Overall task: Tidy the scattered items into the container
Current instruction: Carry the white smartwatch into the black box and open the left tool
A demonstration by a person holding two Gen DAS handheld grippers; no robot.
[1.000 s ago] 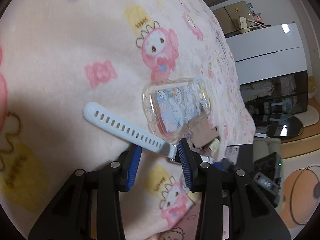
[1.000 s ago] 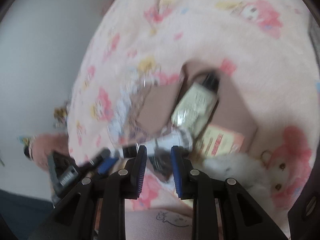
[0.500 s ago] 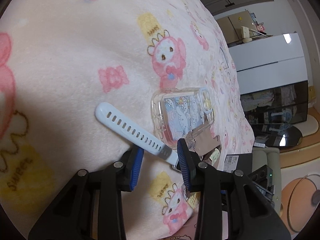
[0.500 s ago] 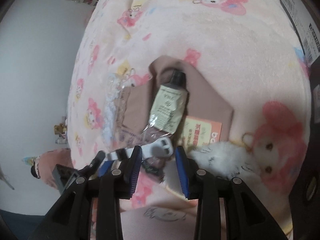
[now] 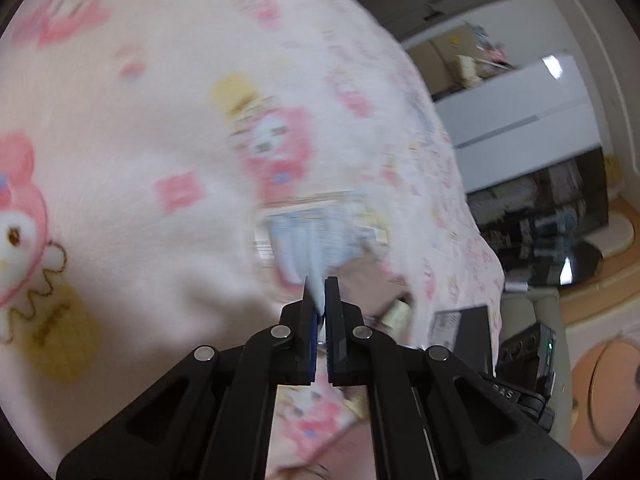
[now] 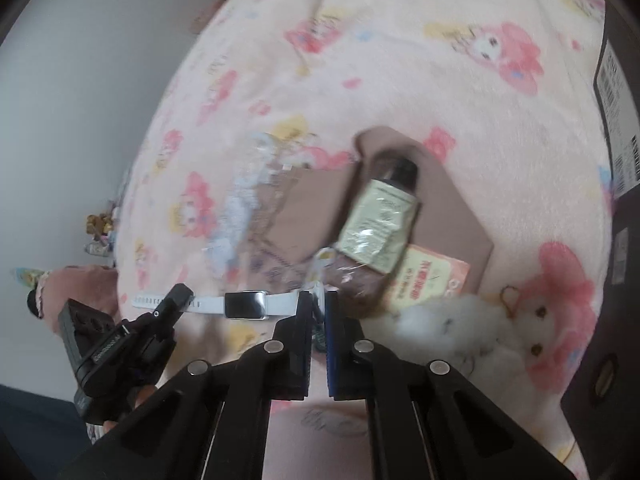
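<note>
A white smartwatch (image 6: 244, 305) hangs stretched between both grippers above the pink blanket. My left gripper (image 5: 319, 294) is shut on one strap end (image 5: 317, 286); it also shows in the right wrist view (image 6: 176, 300). My right gripper (image 6: 318, 300) is shut on the other strap end. Beyond lies an open brown pouch (image 6: 452, 204) holding a cream tube (image 6: 380, 220) and an orange packet (image 6: 428, 280). A clear phone case (image 5: 320, 232) lies blurred on the blanket ahead of the left gripper.
A white fluffy charm (image 6: 440, 328) lies right of the right gripper. A black box (image 6: 616, 128) sits at the right edge. The bed edge drops to a white cabinet (image 5: 516, 112) and floor at right.
Both grippers have closed on the watch strap ends. The watch has been lifted off the blanket and is stretched between them. The left view is motion-blurred.
</note>
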